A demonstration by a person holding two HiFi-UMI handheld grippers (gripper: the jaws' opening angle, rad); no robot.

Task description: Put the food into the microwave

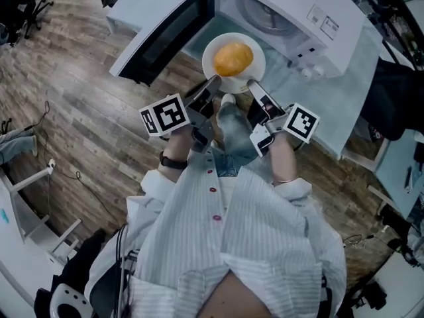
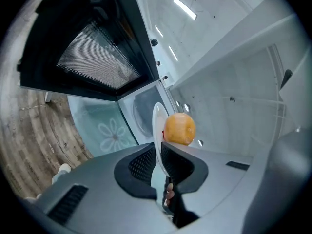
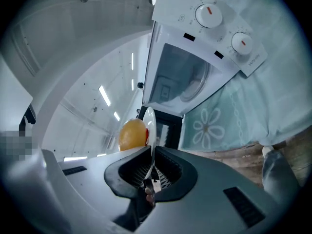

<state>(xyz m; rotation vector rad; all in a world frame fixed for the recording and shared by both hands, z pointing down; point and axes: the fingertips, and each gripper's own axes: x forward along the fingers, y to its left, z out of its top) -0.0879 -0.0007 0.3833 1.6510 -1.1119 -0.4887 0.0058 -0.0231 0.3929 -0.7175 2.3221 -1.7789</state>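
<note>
A white plate (image 1: 255,63) carrying a round orange bun (image 1: 232,58) hangs in front of the open white microwave (image 1: 291,12). My left gripper (image 1: 213,83) is shut on the plate's near-left rim and my right gripper (image 1: 254,86) is shut on its near-right rim. In the left gripper view the plate (image 2: 157,130) stands edge-on between the jaws with the bun (image 2: 179,128) to its right. The right gripper view shows the plate (image 3: 150,126) edge-on too, the bun (image 3: 132,134) to its left. The microwave's cavity (image 3: 183,79) and its glass turntable face me.
The microwave's dark door (image 1: 165,35) swings open to the left. Its two knobs (image 3: 208,14) sit on the right-hand panel. The microwave stands on a table with a pale green flowered cloth (image 1: 331,105). Wood-pattern floor (image 1: 86,111) spreads to the left.
</note>
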